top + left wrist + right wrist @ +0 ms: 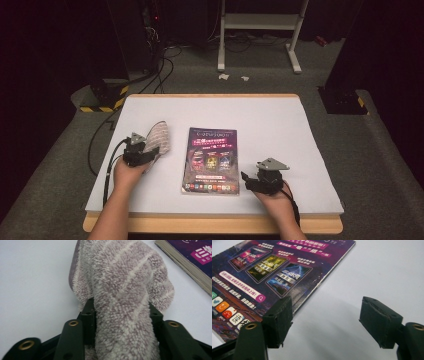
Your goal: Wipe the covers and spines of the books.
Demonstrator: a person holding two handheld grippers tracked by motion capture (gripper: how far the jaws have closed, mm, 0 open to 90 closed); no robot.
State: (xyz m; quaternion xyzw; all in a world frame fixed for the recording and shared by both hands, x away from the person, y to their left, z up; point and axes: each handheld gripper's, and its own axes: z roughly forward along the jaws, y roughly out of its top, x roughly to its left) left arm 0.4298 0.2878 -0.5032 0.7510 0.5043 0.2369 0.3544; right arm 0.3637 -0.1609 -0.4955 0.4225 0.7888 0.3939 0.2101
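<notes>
A striped, fluffy grey-pink towel (159, 137) lies bunched on the white table top (270, 115), left of a book. My left gripper (150, 152) has its near end between its jaws. In the left gripper view the towel (120, 290) bulges up between both black jaws, and my left gripper (120, 307) presses on it from both sides. A purple-covered book (210, 160) lies flat in the middle. My right gripper (248, 181) stands open at the book's near right corner. In the right gripper view my right gripper (327, 320) has one jaw at the edge of the book (262, 272) and nothing between its jaws.
The book's page edge (190, 257) lies close to the right of the towel. Bare white table surface stretches behind and to the right of the book. Cables, a white metal stand (260, 30) and black-and-yellow floor tape (102, 105) lie beyond the table's far edge.
</notes>
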